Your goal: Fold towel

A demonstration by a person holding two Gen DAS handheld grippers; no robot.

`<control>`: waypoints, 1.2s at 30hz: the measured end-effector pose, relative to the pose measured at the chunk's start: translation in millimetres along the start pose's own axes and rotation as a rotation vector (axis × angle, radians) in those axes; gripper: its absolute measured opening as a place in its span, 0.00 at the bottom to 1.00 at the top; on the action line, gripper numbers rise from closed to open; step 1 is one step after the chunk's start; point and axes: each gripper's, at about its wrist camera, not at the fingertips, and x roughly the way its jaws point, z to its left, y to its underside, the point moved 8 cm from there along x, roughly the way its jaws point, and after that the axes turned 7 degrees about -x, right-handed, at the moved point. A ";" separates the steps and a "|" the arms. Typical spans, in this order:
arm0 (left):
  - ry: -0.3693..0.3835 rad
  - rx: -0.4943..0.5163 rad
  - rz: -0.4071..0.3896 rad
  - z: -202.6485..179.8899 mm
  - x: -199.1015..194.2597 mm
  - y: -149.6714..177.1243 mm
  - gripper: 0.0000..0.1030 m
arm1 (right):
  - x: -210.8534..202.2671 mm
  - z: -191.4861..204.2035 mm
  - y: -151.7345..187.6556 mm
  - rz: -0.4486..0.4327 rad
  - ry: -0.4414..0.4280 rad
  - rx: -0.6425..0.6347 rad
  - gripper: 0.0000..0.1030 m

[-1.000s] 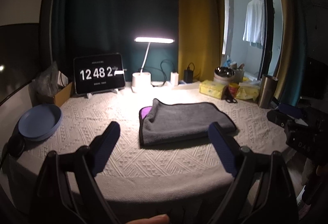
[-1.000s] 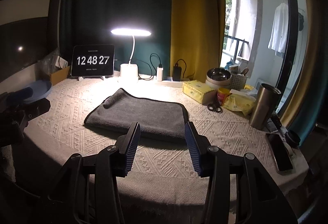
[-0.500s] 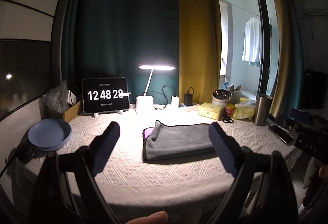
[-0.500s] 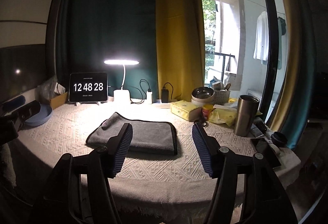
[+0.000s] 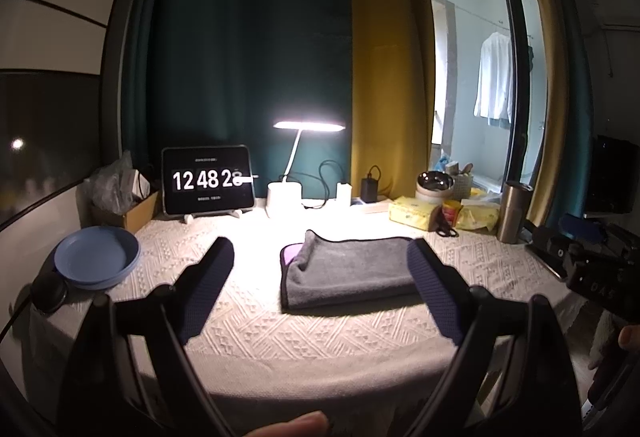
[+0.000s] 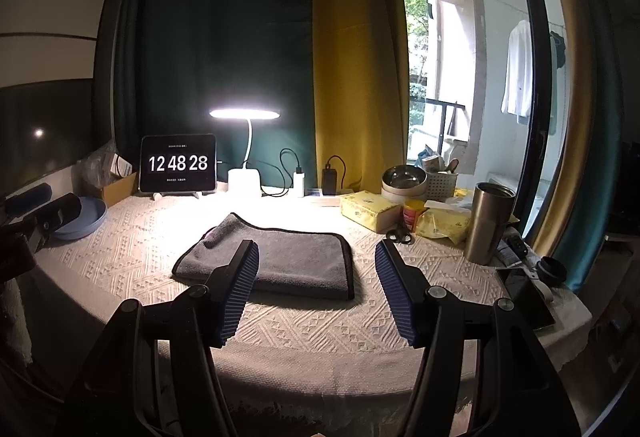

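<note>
Now both tools (image 5: 320, 277) (image 6: 317, 273) have backed off the folded towel (image 6: 272, 261).

Home interior, living room or bedroom corner. Counter (image 6: 304, 321) covered by white knitted cloth; lit desk lamp (image 6: 245, 149), clock display (image 6: 178, 163) and chargers set against dark green curtain (image 6: 224, 37) and yellow curtain (image 6: 356, 69). White shirt (image 6: 518, 69) hung on balcony beyond glass door. Tissue pack (image 6: 370, 213), steel bowl (image 6: 402, 179), tumbler (image 6: 489, 223) and blue plate (image 5: 97, 263) placed on counter.

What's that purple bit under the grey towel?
A purple layer peeks out beneath the folded grey towel at its left end, on the white tablecloth. The towel covers the rest.
</note>
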 end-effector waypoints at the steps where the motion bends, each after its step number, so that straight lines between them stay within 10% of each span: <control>1: 0.000 0.000 0.000 0.0 0.1 0.3 0.87 | 1.3 0.6 0.0 0.002 -0.001 -0.001 0.62; 36: 0.004 0.007 0.014 -2.1 1.9 6.4 0.87 | 5.4 7.4 3.8 0.015 -0.020 -0.005 0.62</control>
